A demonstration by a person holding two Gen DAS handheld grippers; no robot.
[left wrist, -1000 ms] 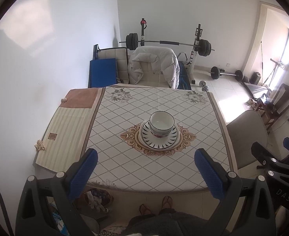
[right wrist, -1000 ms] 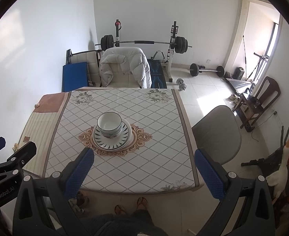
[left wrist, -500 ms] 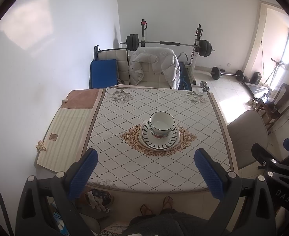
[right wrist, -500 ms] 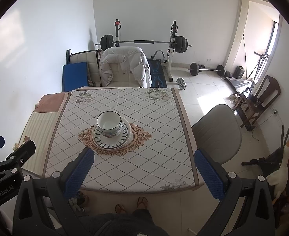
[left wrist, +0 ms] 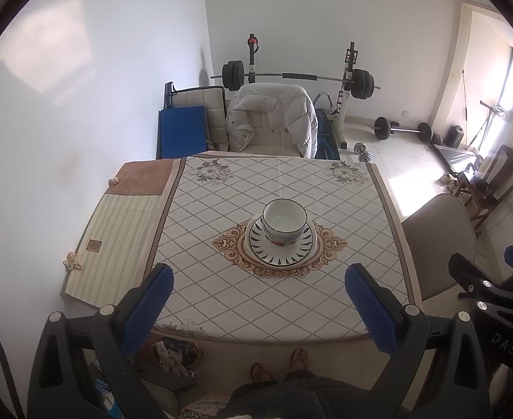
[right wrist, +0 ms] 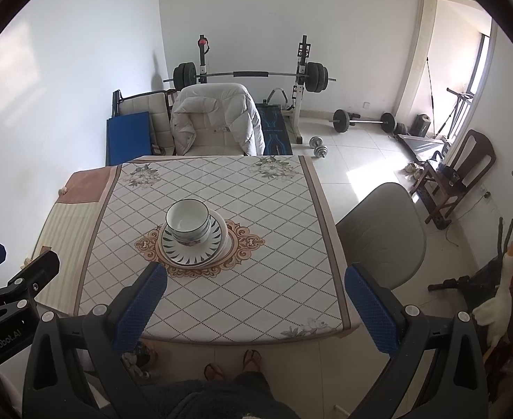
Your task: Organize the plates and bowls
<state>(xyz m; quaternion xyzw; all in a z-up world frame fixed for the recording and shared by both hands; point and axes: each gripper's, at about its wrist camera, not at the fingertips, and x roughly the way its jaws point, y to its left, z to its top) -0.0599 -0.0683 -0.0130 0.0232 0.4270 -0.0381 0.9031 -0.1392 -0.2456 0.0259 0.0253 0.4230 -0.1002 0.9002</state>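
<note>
White bowls with dark rims [left wrist: 284,221] [right wrist: 188,221] sit nested on a stack of plates [left wrist: 280,253] [right wrist: 190,255] with a black leaf pattern, at the centre of the table [left wrist: 221,293] [right wrist: 256,296]. How many bowls are nested I cannot tell. My left gripper [left wrist: 258,291] is open and held high above the table's near edge, with nothing between its blue pads. My right gripper [right wrist: 256,291] is also open and empty, at the same height, to the right of the stack. Each gripper's side shows at the edge of the other's view.
A diamond-patterned cloth covers the table. A chair with a white jacket [left wrist: 274,118] stands at the far side, a grey chair [right wrist: 382,234] at the right. A barbell rack [right wrist: 249,76] and weights lie beyond. The person's feet in sandals [right wrist: 232,365] show below.
Both views have shifted very slightly; the stack sits a touch lower and closer in the frames. Both grippers stay open and empty.
</note>
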